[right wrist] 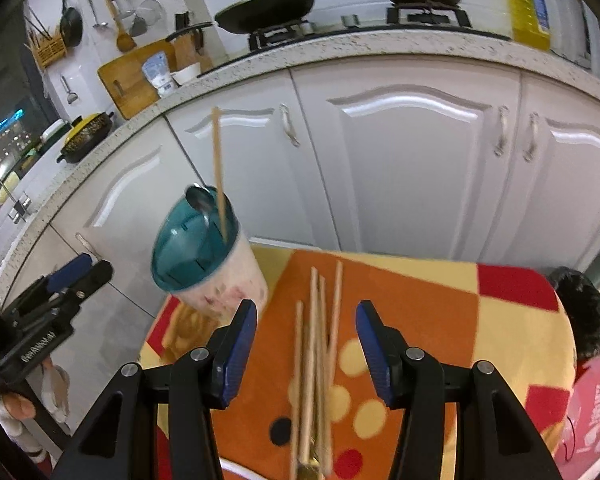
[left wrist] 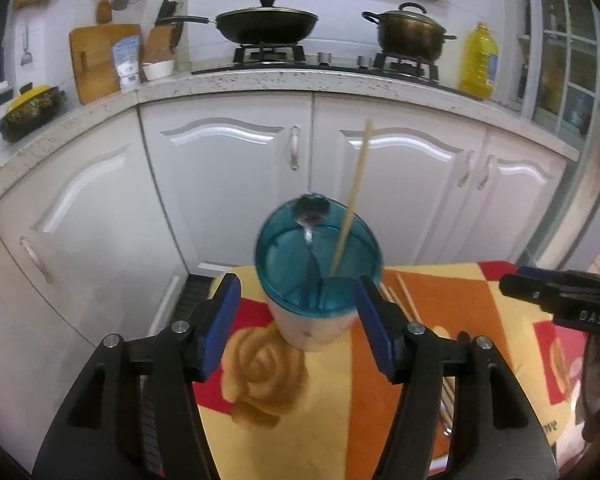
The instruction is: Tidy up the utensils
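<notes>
We see a teal-rimmed cup (left wrist: pixel 318 276) standing upright on a patchwork cloth (left wrist: pixel 452 292) that covers the worktop, in front of white kitchen cabinets (left wrist: pixel 228 184). Inside the cup, a metal spoon (left wrist: pixel 311 212) and one wooden chopstick (left wrist: pixel 352 196) lean against the rim, so it seems to serve as the utensil holder. Our left gripper (left wrist: pixel 298 318) faces the cup with its jaws spread, one pad on either side of the cup without pressing it. More loose chopsticks (right wrist: pixel 316 352) lie bundled on the cloth just beside the cup. Our right gripper (right wrist: pixel 306 354) hangs above them, jaws spread and empty, likely lined up to gather the next one for the cup.
</notes>
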`<action>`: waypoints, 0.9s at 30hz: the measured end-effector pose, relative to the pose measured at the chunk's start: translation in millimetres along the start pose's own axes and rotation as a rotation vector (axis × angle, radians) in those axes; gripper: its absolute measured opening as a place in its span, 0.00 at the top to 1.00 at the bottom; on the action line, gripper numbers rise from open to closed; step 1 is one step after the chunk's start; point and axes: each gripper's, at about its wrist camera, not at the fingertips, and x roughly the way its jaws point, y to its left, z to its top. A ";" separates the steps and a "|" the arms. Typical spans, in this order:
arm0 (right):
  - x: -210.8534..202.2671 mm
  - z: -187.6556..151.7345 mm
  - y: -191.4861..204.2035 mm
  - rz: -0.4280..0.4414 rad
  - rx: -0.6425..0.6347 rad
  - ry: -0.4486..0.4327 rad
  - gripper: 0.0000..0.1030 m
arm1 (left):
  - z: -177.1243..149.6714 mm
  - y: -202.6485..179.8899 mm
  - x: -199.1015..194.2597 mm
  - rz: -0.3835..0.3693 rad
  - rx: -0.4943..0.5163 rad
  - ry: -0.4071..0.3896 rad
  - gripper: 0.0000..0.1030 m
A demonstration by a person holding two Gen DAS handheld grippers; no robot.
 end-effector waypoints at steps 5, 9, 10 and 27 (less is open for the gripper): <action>-6.2 -23.1 -18.9 -0.027 0.014 0.034 0.51 | -11.7 -8.5 -4.8 -0.110 0.004 0.038 0.39; -4.8 -40.3 -32.6 -0.038 0.043 0.063 0.50 | -25.6 -18.9 -0.8 -0.186 0.026 0.087 0.39; -3.3 -45.4 -35.8 -0.040 0.050 0.075 0.50 | -28.4 -21.1 0.9 -0.198 0.031 0.101 0.39; 17.0 -83.3 -54.5 -0.018 0.099 0.181 0.50 | -81.8 -61.6 15.1 -0.372 0.160 0.277 0.36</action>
